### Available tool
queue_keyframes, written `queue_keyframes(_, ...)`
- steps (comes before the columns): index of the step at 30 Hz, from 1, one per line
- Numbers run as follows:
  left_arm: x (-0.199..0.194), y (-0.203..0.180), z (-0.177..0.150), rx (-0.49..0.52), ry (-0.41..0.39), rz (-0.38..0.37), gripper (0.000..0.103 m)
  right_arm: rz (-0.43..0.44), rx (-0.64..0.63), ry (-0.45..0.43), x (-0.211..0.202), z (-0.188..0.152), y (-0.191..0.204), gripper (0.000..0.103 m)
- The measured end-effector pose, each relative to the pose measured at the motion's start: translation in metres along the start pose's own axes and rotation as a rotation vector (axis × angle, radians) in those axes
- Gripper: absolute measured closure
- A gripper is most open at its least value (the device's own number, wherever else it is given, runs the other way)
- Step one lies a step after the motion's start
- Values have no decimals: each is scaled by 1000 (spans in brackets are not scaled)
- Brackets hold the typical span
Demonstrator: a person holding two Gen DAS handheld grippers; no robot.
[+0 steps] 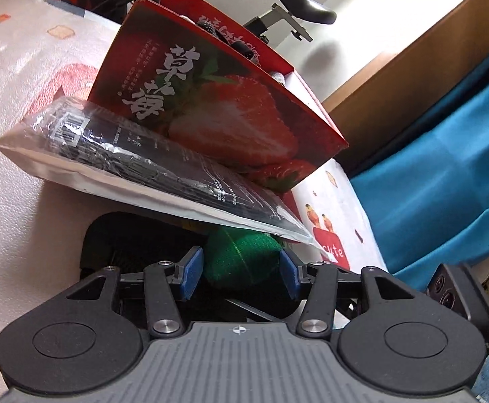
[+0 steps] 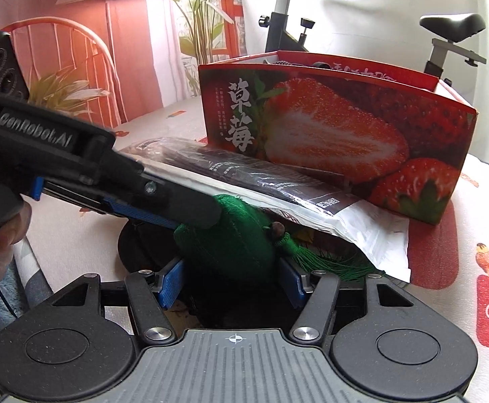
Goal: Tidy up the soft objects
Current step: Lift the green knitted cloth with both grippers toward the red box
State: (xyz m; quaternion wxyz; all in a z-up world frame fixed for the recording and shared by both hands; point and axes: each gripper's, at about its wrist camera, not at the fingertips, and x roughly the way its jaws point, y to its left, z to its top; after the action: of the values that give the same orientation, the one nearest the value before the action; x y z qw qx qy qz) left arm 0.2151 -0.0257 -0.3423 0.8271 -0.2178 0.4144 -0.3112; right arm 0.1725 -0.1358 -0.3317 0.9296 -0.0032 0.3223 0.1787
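A green knitted pouch with a tassel [image 2: 231, 238] lies on the table, half under a flat black-and-white plastic packet [image 2: 278, 188] that leans on a red strawberry box [image 2: 338, 134]. My right gripper [image 2: 232, 283] is open, its blue pads on either side of the pouch. My left gripper [image 1: 241, 270] is open around the same pouch [image 1: 244, 255]; in the right wrist view its fingers [image 2: 184, 208] reach in from the left and touch the pouch's top. A dark round object [image 1: 120, 235] lies under the pouch.
The table has a white printed cloth [image 2: 479, 235]. The strawberry box [image 1: 211, 100] holds dark items. An exercise bike [image 2: 446, 33] stands behind the table, and blue fabric [image 1: 446, 168] hangs beside it.
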Motion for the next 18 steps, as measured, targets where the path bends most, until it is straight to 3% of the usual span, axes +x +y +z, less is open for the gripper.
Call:
queue_keyframes(5,6,0,1,31,10,-21,52,2,-5,-2,0,0,1,48)
queue_keyframes(8,8,-2,3,41,15,-29,59,-11,-8,-1,0,1,1,56)
queue_keyframes(18,-12,-20,15,72,-7,-50,63,-19,-15,-35,-18,17,1,57)
